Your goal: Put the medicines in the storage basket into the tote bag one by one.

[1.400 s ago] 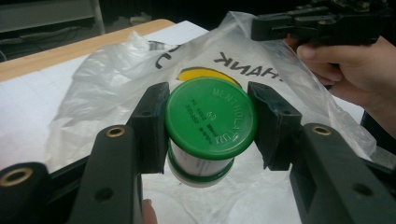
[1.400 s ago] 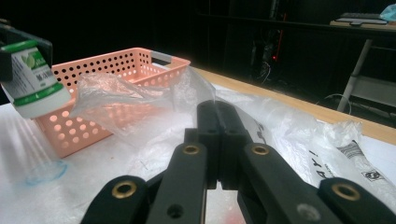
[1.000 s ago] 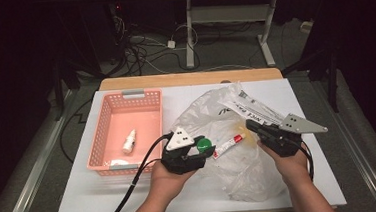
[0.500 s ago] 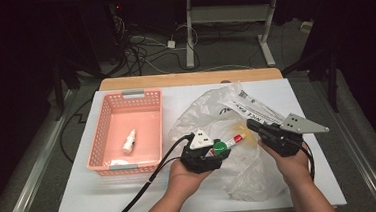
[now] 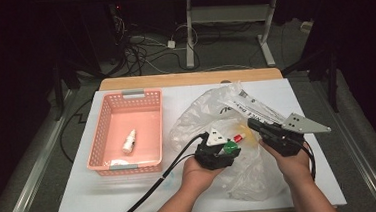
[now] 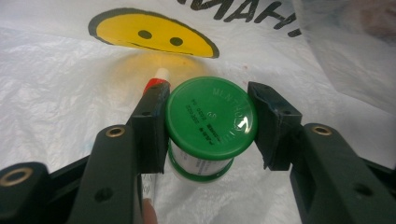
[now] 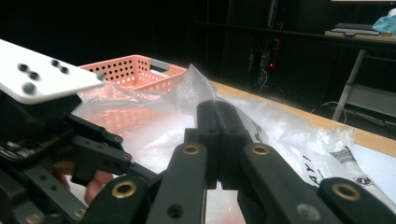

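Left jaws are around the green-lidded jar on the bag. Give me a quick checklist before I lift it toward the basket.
1. Left gripper jaws on the green-lidded jar: the left jaw touches the lid; whether the right one presses is cannot tell.
2. Jar centred between the jaws: ok.
3. Red-capped tube lies right beside the left jaw and could come up with the jar: not ok.
4. Right gripper shut on a fold of the plastic bag, holding it: ok.
5. Pink basket has bare floor beside the small white bottle: ok.
6. Bag film caught under the jar: cannot tell.
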Tool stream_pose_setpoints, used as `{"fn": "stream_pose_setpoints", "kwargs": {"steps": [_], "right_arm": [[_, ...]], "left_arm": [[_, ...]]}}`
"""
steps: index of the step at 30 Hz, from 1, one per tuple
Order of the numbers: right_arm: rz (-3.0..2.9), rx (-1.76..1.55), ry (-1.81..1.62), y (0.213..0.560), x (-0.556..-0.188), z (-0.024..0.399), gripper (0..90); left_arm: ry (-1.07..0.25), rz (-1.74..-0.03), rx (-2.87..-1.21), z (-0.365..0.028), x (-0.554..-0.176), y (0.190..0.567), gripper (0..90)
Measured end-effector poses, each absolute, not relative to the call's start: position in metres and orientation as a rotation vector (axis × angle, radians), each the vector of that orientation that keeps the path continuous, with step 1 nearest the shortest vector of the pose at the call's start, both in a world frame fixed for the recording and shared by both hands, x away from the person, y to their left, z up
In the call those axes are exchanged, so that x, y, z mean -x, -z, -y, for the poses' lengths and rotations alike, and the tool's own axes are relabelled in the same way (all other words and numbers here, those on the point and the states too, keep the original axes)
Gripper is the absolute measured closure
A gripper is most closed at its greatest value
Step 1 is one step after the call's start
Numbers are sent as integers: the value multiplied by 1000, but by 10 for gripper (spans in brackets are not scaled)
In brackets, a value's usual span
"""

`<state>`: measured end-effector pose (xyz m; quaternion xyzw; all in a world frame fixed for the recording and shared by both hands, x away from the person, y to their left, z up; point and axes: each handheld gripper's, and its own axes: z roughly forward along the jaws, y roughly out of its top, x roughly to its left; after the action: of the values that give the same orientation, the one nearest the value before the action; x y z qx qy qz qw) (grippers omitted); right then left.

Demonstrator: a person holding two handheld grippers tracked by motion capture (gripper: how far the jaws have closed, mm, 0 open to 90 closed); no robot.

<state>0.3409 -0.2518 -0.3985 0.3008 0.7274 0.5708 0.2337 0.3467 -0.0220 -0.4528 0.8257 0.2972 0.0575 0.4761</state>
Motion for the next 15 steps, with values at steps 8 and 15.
{"fn": "stream_pose_setpoints", "kwargs": {"steps": [8, 15], "right_arm": [[-1997, -831, -1568, 399, -341, 253, 900], [-1994, -840, -1570, 399, -342, 254, 900]], "left_arm": [[-136, -717, -2042, 36, -354, 462, 501], [-123, -717, -2041, 49, -357, 469, 500]]}}
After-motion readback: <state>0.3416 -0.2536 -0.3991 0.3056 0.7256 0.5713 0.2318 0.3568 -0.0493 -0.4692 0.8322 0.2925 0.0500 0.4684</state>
